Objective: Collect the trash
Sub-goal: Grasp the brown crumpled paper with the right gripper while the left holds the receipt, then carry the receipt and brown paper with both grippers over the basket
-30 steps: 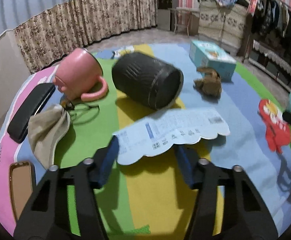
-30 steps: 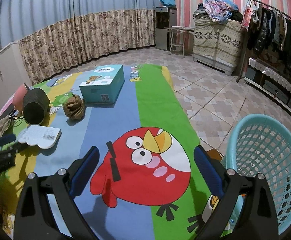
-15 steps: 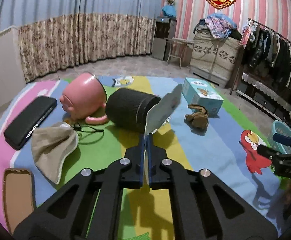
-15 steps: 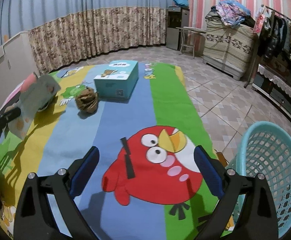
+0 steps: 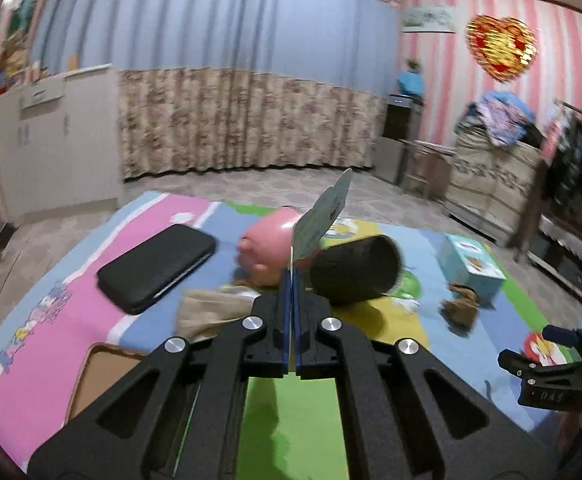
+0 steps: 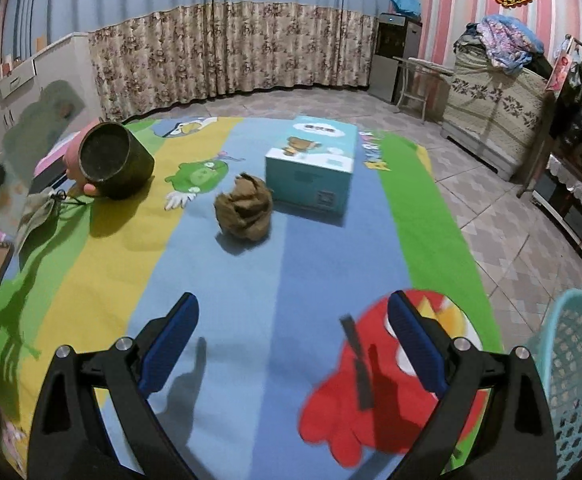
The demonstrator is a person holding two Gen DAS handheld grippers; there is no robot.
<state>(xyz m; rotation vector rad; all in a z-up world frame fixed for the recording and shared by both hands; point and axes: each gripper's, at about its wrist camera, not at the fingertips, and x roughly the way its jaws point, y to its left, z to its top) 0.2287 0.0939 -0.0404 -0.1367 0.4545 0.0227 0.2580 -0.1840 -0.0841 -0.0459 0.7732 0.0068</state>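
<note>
My left gripper (image 5: 291, 280) is shut on a flat paper wrapper (image 5: 323, 216) and holds it edge-on, raised above the mat. The wrapper shows blurred at the left of the right wrist view (image 6: 31, 152). My right gripper (image 6: 291, 340) is open and empty above the mat near the red bird print. A crumpled brown paper ball (image 6: 244, 212) lies on the blue stripe ahead of it; it also shows in the left wrist view (image 5: 461, 307). A turquoise mesh basket (image 6: 579, 380) stands on the floor at the right.
On the colourful mat (image 6: 231, 280) lie a dark cylinder cup (image 6: 115, 160), a pink mug (image 5: 271, 240), a teal box (image 6: 311, 168), a black case (image 5: 155, 262), a beige cloth (image 5: 211, 312) and a brown tray (image 5: 99, 376). Furniture and a clothes rack (image 6: 579, 88) line the right wall.
My left gripper closed on the wrapper, then lifted it off the mat and tilted up. My right gripper moved left over the mat, towards the brown paper ball.
</note>
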